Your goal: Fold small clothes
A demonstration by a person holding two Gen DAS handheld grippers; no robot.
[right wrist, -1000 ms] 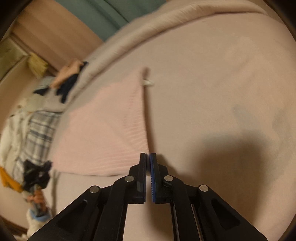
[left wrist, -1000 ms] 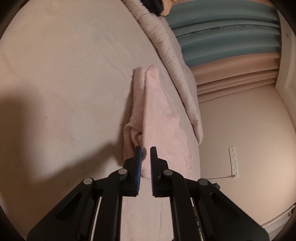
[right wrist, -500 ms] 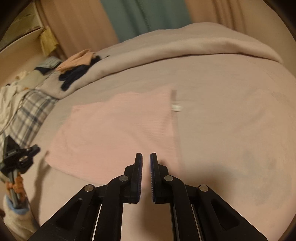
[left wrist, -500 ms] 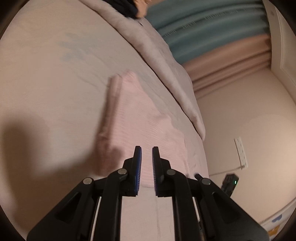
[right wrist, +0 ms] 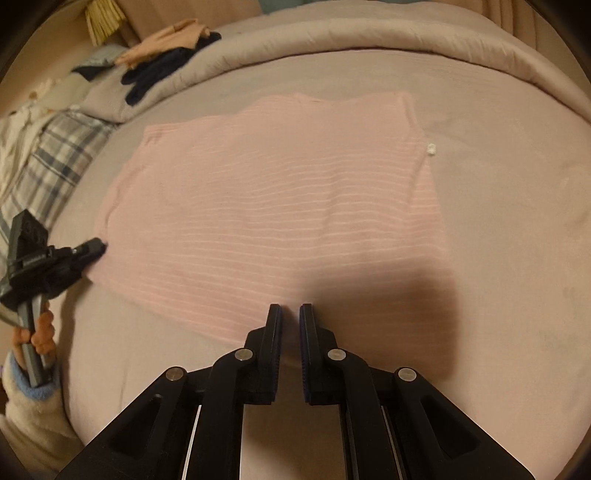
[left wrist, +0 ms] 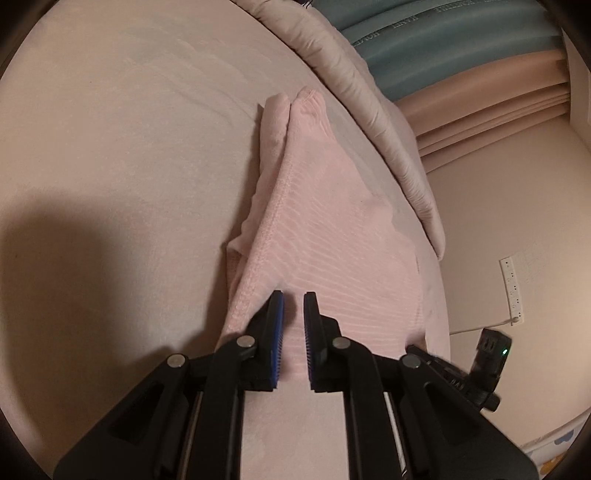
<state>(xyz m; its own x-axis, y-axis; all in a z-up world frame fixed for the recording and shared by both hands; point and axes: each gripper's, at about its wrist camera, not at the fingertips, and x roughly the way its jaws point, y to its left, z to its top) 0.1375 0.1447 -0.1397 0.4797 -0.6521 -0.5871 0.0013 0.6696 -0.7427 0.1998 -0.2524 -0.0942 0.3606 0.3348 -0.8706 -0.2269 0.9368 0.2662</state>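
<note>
The bed (right wrist: 517, 258) fills most of what you see, its pale sheet spread wide under both of your tools, with a rolled duvet (right wrist: 369, 40) running along its far edge and a teal curtain (left wrist: 461, 33) hanging behind it in the left wrist view. On the sheet the pink ribbed garment (right wrist: 266, 199) lies flat and folded, near the middle of the bed, its stitched edge (left wrist: 266, 236) running away from you in the left wrist view and a small white tag (right wrist: 430, 148) sticking out at its right side. Past the duvet you have a heap of other clothes (right wrist: 166, 51) and a plaid pillow (right wrist: 48, 158) at the left. Your left gripper (left wrist: 293, 325) sits low over the near end of the garment with a narrow gap between its fingers and nothing pinched in that gap; in the right wrist view you see it at the garment's left corner. Your right gripper (right wrist: 288, 332) hovers at the garment's near edge, fingers slightly apart too, gripping nothing. On the wall a white power strip (left wrist: 513, 291) is mounted near the bed
</note>
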